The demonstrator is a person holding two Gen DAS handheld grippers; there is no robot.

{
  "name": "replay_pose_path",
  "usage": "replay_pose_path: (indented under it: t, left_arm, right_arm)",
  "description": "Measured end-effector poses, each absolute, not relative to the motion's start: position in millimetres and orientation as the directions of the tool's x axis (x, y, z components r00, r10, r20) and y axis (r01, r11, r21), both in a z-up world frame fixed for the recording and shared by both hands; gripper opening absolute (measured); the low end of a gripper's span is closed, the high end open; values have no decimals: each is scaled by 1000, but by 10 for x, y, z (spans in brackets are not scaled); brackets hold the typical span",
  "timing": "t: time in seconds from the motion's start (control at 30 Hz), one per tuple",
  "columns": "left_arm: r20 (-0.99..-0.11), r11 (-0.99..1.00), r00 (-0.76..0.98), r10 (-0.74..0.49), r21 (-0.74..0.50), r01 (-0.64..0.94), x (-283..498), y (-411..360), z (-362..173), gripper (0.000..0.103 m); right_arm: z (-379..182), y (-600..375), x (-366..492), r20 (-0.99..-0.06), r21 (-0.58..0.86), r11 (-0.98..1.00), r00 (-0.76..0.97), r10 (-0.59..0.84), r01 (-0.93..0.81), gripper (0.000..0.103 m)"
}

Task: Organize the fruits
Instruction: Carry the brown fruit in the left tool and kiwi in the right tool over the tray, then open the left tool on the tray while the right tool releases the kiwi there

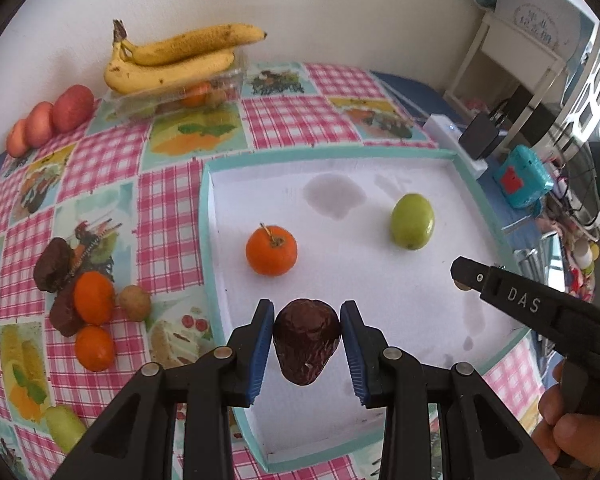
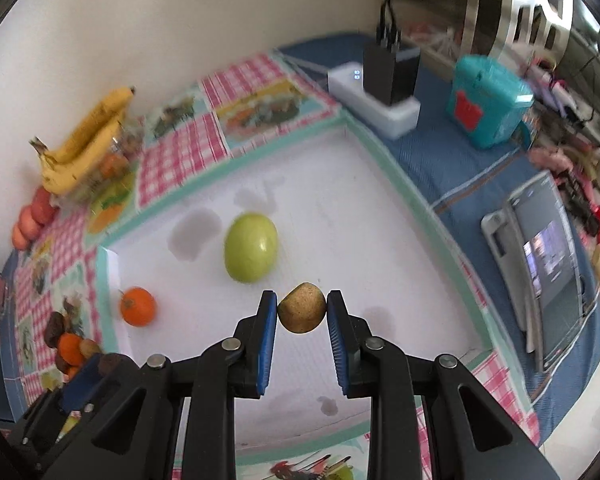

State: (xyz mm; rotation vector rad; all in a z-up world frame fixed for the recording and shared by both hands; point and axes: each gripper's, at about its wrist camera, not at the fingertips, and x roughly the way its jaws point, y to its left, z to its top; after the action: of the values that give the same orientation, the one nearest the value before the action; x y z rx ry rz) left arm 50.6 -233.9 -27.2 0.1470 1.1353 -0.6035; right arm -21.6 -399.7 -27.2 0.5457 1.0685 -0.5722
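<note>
Left gripper [image 1: 307, 344]: blue pads clamped on a dark brown avocado [image 1: 306, 342], held over the near edge of the white tray [image 1: 380, 280]. Whether the avocado touches the tray floor cannot be told.

Right gripper [image 2: 302, 310]: pads pinched on a small brown speckled fruit [image 2: 302, 308], probably a kiwi, held above the tray near its middle, just in front of the green fruit.

In the tray: one mandarin [image 1: 271, 250] with stem, towards the left wall; one green fruit [image 1: 413, 222], lime-like, towards the far right corner. The two lie well apart. Grey damp-looking marks on the tray floor.

On the checked tablecloth [image 1: 172, 184], left of the tray: a cluster of two mandarins [image 1: 94, 298], dark avocados [image 1: 54, 264] and one kiwi [image 1: 135, 302], touching one another. Far edge by the wall: bananas [image 1: 172, 60] on a clear plastic box [image 1: 172, 98]; a row of red apples [image 1: 50, 120] at the far left corner.
</note>
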Motion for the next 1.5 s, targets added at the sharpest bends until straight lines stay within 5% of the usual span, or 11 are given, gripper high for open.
replay_pose_path:
  t: [0.8,0.9,1.23,1.5]
  left_arm:
    - [-915,831,215,-340,-187,523,577,-2462,-479,39]
    - [-914,828,210,-348,-195,525,562,-2472,-454,55]
    - [-899,848,252,-359,-202,489,587,-2305,-138,71]
    - [-913,938,315,-260,-162,306,861,-1711,-40,94]
  right_arm:
    - [-599,-4064,-160,-944,66,730,280,-176,680,27]
    - [-603,-4068,-147,-944,62,733,278,-177,677,28]
    - [-385,-4077,-211,-924,51,734,310,-222,678,68]
    - [-255,-4020,-245,-913,54,740,334,-236,670,76]
